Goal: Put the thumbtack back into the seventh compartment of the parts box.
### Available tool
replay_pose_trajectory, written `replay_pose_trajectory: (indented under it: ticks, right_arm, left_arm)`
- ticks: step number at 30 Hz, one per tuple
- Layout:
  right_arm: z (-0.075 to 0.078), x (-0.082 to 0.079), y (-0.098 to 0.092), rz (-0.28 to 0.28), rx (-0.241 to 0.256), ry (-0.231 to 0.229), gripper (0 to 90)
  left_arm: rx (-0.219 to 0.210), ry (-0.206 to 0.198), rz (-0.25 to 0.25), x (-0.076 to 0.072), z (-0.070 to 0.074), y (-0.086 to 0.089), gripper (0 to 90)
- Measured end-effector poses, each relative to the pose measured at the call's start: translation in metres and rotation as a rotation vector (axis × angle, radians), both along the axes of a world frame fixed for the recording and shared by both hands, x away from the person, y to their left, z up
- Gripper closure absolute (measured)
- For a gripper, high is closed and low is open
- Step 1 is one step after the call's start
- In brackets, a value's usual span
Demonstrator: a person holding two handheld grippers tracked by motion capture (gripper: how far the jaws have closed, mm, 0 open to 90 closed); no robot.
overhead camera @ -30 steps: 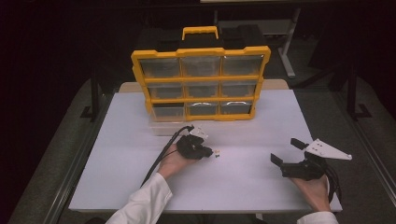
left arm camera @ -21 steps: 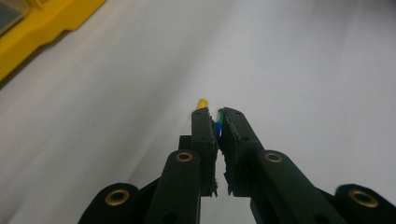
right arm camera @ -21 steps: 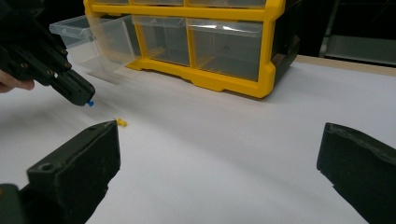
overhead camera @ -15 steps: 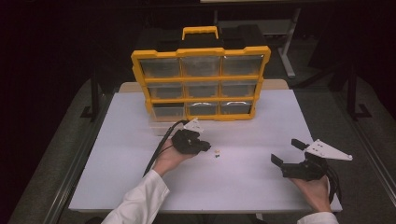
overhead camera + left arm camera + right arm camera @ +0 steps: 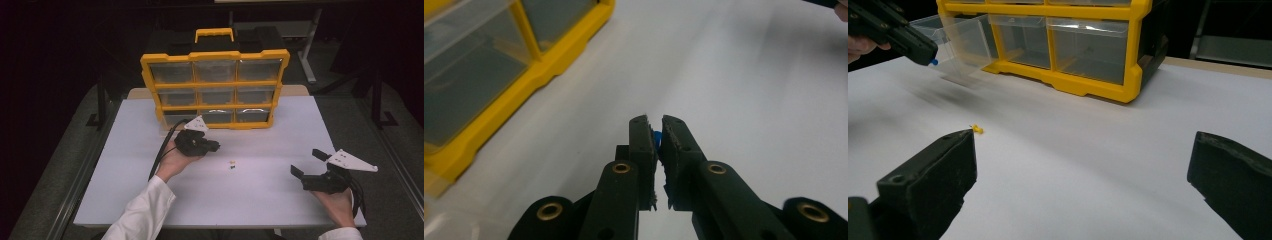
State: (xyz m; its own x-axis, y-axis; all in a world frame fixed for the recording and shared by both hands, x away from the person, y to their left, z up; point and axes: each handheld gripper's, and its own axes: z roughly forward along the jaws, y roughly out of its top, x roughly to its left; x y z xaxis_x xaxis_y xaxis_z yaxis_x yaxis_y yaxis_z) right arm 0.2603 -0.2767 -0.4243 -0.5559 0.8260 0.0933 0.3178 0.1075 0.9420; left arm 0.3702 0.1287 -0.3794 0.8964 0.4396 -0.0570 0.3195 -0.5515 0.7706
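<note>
A yellow organizer (image 5: 216, 85) with clear drawers stands at the back of the white table (image 5: 270, 200). My left gripper (image 5: 215, 146) hovers just in front of its bottom row, shut on a small blue piece (image 5: 657, 137); that blue piece (image 5: 934, 62) also pokes from its tip in the right gripper view. Two tiny pieces (image 5: 232, 164), one of them yellow (image 5: 977, 129), lie on the table to the right of the left gripper. My right gripper (image 5: 309, 164) rests near the front right, jaws wide open around nothing (image 5: 1083, 170).
The organizer's bottom-left clear drawer (image 5: 955, 37) is pulled out toward the left gripper. The organizer's yellow base (image 5: 524, 85) runs close along the left gripper's left side. A black cable (image 5: 162, 150) trails from the left gripper.
The left gripper rose from the tiny pieces and moved back-left toward the organizer with the blue piece in its jaws. The right gripper has stayed put.
</note>
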Motion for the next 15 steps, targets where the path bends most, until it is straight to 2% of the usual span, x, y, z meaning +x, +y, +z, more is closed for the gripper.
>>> replay_pose_trajectory:
  ticks: [9, 15]
  right_arm:
    - [0.000, 0.000, 0.001, -0.002, -0.005, -0.002, 0.0]
    - [-0.001, 0.000, 0.002, 0.000, -0.008, 0.004, 0.0]
  left_arm:
    - [-0.023, -0.025, 0.047, 0.003, 0.014, 0.018, 83.7]
    - [-0.060, -0.038, 0.074, 0.004, 0.025, 0.033, 83.7]
